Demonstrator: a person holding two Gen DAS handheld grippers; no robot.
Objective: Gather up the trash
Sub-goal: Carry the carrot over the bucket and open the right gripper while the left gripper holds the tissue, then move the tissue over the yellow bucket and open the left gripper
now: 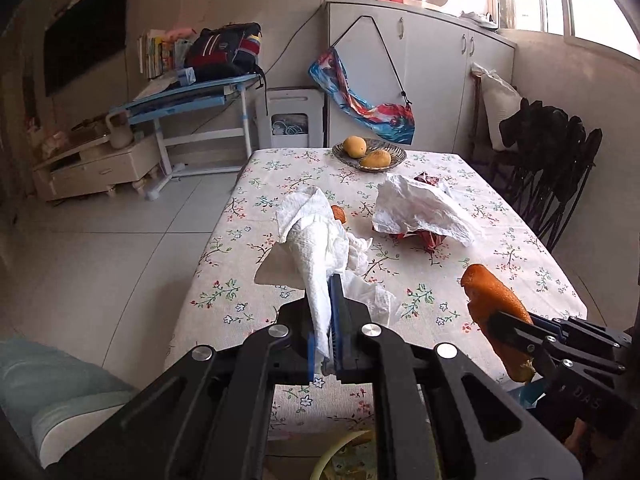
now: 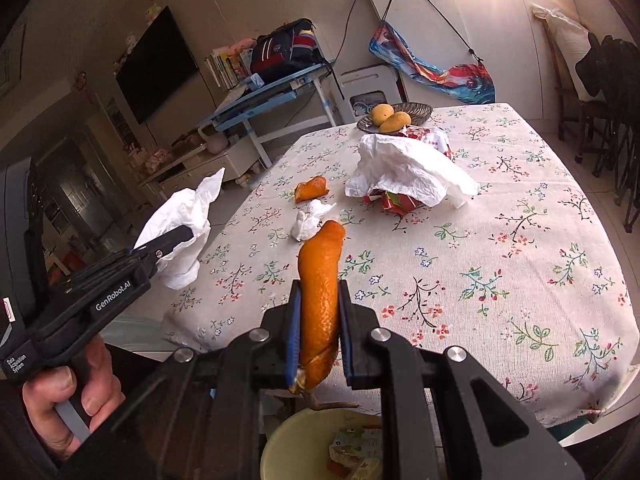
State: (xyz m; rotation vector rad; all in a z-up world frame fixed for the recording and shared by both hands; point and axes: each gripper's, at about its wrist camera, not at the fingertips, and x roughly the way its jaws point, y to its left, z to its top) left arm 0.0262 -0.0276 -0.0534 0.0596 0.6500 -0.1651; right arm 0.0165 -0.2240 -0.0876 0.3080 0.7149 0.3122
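Above the pale bin (image 2: 320, 440), the left gripper (image 1: 326, 280) pinches a white tissue (image 1: 316, 240) and the right gripper (image 2: 320, 288) an orange peel (image 2: 320, 280) (neither dropped yet); beyond the bin, more peel (image 2: 312, 189), tissues and wrappers remain.

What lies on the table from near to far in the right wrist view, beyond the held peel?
Small crumpled tissue → orange peel piece → large white paper over a red wrapper → dish of mangoes.

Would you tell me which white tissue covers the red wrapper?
The large crumpled tissue nearest the fruit plate drapes over the red wrapper; the small wad lies bare, another is gripped.
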